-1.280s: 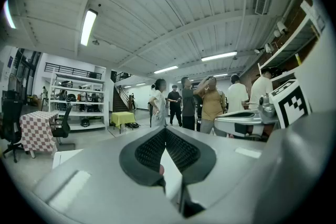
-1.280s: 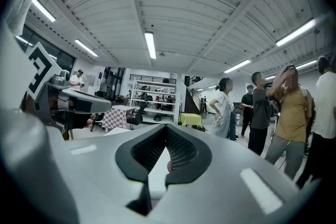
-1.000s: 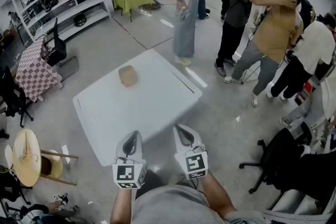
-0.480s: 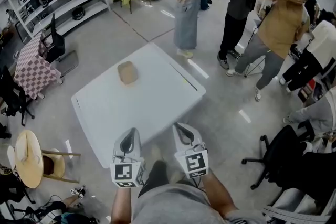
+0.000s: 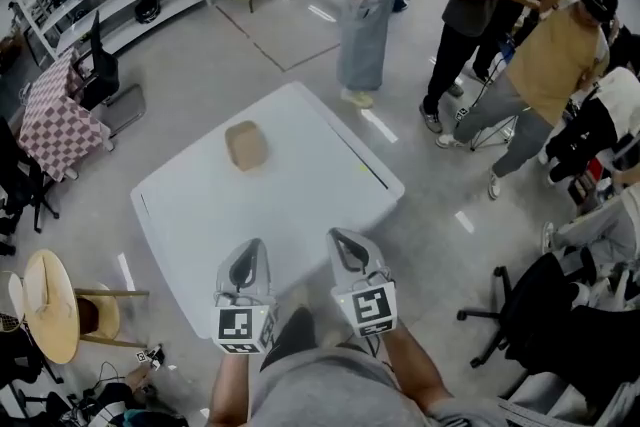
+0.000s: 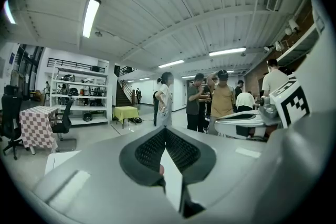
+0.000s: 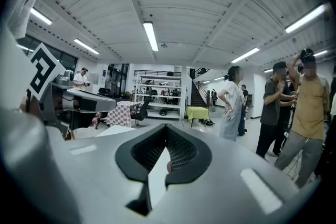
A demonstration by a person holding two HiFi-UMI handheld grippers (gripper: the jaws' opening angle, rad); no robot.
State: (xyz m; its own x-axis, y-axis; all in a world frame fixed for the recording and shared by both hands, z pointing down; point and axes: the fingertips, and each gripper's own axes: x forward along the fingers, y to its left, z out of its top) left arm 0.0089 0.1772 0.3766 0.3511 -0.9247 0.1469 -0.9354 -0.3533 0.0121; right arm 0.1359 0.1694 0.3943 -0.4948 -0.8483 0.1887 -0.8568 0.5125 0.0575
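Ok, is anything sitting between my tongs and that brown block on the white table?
Nothing visible does. The white table is bare between the brown block, near its far side, and the left tongs and right tongs, which hang shut and empty over its near edge.

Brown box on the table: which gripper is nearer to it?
Left. The left gripper is at the near edge of the table, nearly in line with the brown box; the right gripper is beside it, farther off to the right. Neither touches the box.
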